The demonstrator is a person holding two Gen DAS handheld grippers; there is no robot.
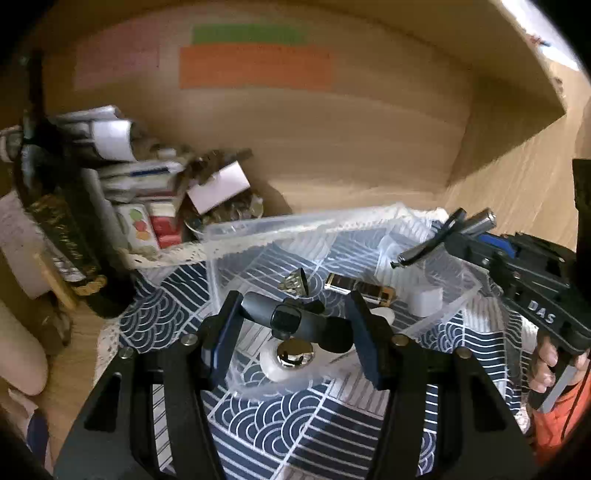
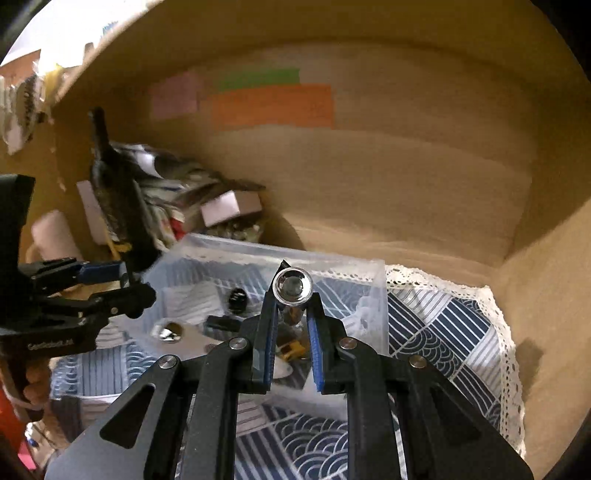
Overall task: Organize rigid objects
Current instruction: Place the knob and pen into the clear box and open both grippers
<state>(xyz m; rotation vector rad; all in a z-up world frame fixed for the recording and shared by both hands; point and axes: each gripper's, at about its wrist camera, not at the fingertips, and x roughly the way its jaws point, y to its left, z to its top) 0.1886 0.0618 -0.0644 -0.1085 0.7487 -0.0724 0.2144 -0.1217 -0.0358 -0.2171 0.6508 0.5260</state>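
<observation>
1. The small silver flashlight (image 2: 292, 290) is pinched between the jaws of the right gripper (image 2: 293, 314), lens end toward the camera and standing just past the fingertips; the jaws are clenched on its barrel. In the left wrist view the same flashlight (image 1: 480, 221) sticks out of the right gripper (image 1: 461, 236) above the far right corner of the box, with a thin black cord looping off it.
2. The clear plastic box (image 1: 258, 229) sits on the patterned cloth directly below both grippers.
3. The left gripper (image 1: 291, 321) hangs over the near side of the box with its jaws spread wide; a dark grey fob-like gadget (image 1: 284, 319) lies between them, but whether either jaw touches it cannot be told.
4. Inside the box lie a round chrome knob on a white disc (image 1: 293, 356), a gold and black tube (image 1: 358, 286), a small faceted metal cone (image 1: 295, 282) and a white block (image 1: 426, 301), each apart from the others.
5. The blue and white wave-pattern cloth (image 2: 443, 325), edged with lace, covers the bench under the box.
6. Behind the box to the left, a heap of cartons and papers (image 1: 147, 177) is piled against the wooden back wall (image 1: 332, 129).
7. An orange paper strip (image 1: 255, 66) and a green strip (image 1: 247, 34) are stuck on that wall.
</observation>
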